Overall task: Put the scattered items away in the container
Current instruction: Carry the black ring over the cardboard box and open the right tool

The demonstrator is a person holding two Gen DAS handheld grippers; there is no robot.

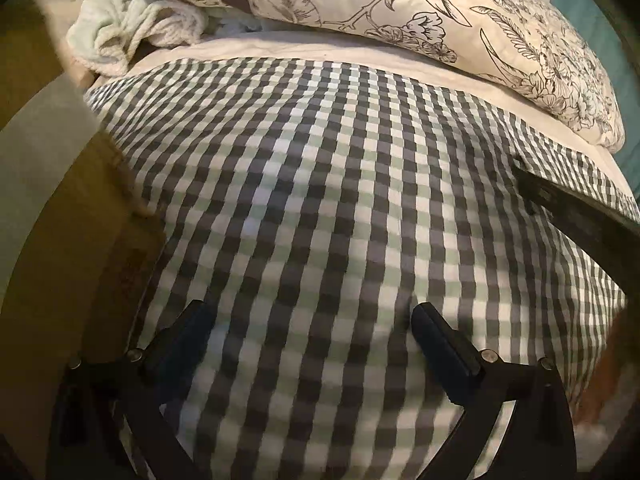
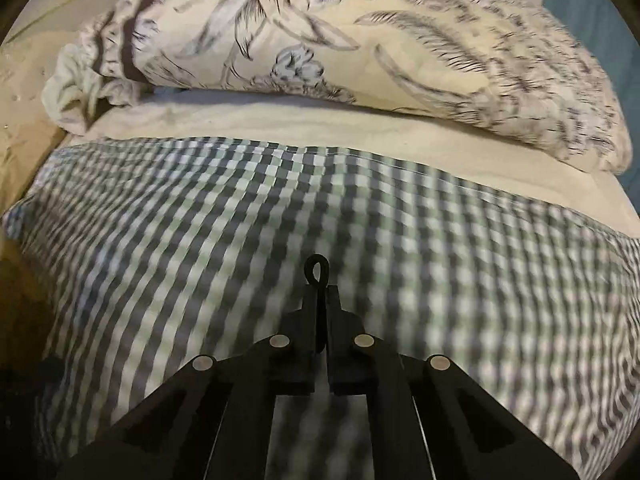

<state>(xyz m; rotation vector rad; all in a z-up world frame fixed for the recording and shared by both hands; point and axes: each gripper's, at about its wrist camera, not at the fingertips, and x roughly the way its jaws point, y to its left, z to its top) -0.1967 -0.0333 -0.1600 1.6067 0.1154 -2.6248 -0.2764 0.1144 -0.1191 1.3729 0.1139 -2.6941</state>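
Observation:
My right gripper (image 2: 320,296) is shut on a thin black loop (image 2: 316,268), perhaps a hair tie, whose rounded end sticks out past the fingertips. It hangs over a grey, green and white checked cloth (image 2: 200,220) spread on a bed. In the left wrist view my left gripper (image 1: 310,310) stands wide open just above the same checked cloth (image 1: 320,160), with nothing between its fingers. A dark bar (image 1: 568,216) reaches in from the right edge; it is probably the other gripper. No container shows in either view.
A floral pillow (image 1: 440,20) (image 2: 360,60) lies across the far side on a cream sheet (image 1: 280,46). A crumpled pale towel (image 1: 120,28) sits at the far left corner. Brown wood and a pale surface (image 1: 40,140) border the bed's left edge.

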